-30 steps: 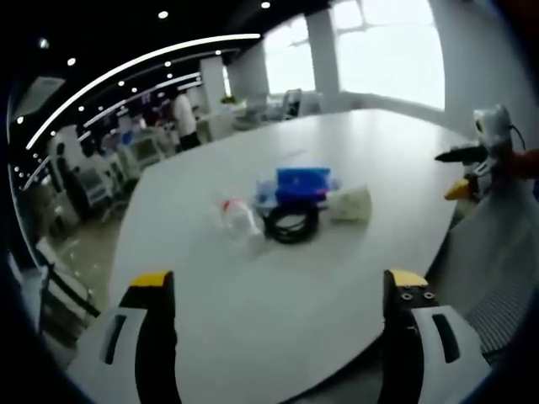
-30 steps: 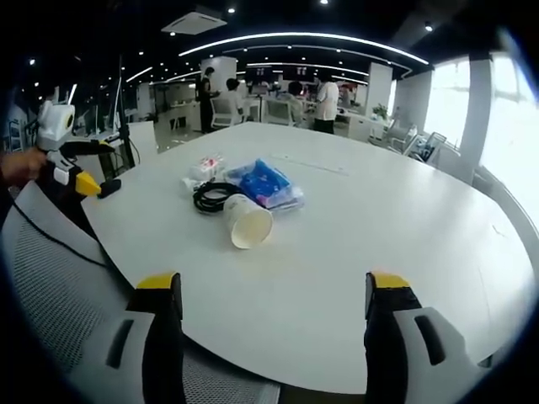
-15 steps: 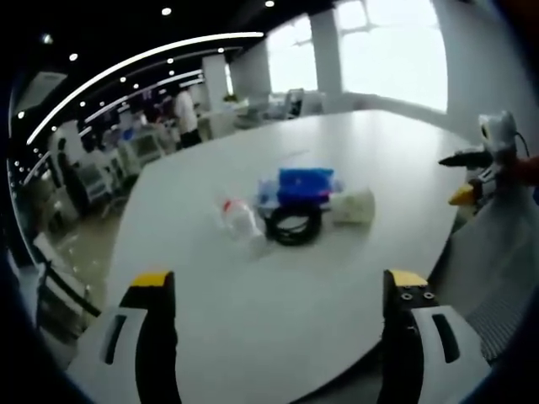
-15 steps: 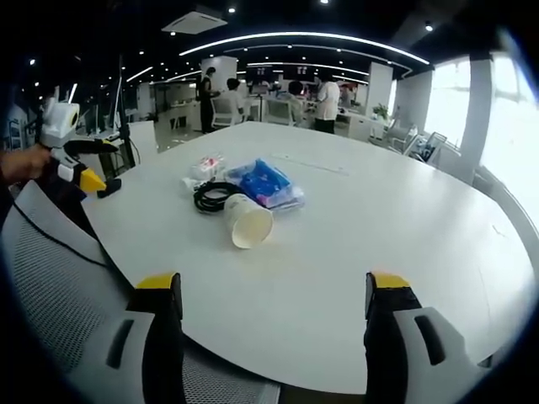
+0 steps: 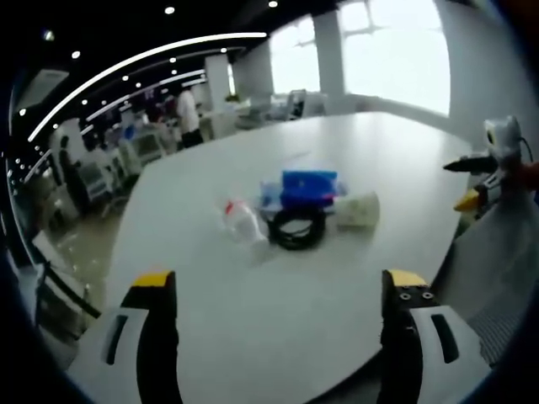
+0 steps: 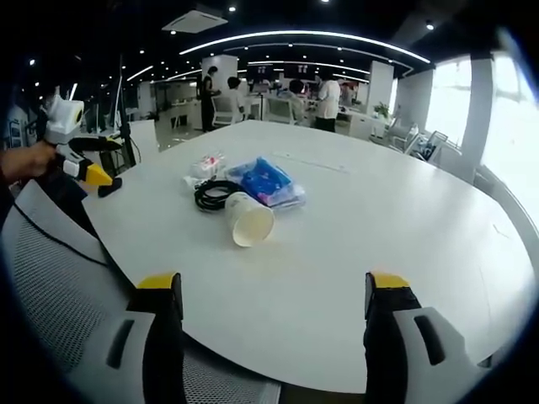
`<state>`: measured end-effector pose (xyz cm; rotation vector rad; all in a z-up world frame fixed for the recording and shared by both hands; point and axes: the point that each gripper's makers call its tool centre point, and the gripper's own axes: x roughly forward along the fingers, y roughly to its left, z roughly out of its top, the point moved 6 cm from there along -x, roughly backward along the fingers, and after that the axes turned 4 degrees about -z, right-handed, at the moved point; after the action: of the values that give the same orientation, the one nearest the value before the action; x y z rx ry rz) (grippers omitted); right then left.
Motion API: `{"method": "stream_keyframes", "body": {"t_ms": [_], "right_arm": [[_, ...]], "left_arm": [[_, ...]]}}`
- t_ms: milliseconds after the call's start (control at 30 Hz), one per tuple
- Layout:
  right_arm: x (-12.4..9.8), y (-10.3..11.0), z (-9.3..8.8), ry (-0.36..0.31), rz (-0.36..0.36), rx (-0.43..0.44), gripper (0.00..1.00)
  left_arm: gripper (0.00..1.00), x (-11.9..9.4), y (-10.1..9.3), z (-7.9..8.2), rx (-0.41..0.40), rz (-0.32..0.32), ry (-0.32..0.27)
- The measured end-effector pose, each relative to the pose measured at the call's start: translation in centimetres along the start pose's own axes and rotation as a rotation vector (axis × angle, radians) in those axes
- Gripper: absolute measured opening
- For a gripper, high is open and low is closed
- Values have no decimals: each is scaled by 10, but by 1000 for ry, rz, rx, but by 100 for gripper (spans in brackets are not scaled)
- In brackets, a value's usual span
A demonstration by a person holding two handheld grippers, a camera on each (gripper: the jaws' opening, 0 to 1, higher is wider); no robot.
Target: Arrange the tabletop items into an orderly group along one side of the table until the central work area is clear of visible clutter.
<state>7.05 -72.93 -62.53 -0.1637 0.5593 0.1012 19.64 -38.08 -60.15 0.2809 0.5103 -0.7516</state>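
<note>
No legible text, labels or numbers on any item.

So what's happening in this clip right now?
A person holds a gripper in each hand over a white table; neither has touched anything yet. Both the left gripper and the right gripper are open and empty, short of the clutter. The items sit bunched together: a tipped paper cup, a coiled black cable, a blue packet and a small clear bottle. Tidying has not begun.

Bottle (image 5: 244, 223), cable coil (image 5: 296, 228), cup (image 5: 357, 210) clustered mid-table (image 5: 253, 320).
</note>
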Motion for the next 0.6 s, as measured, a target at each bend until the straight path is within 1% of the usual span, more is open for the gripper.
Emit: {"method": "stream_keyframes", "body": {"t_ms": [600], "right_arm": [[0, 0, -1, 10, 2, 1, 88]], "left_arm": [[96, 15, 1, 2, -8, -18, 5]]}}
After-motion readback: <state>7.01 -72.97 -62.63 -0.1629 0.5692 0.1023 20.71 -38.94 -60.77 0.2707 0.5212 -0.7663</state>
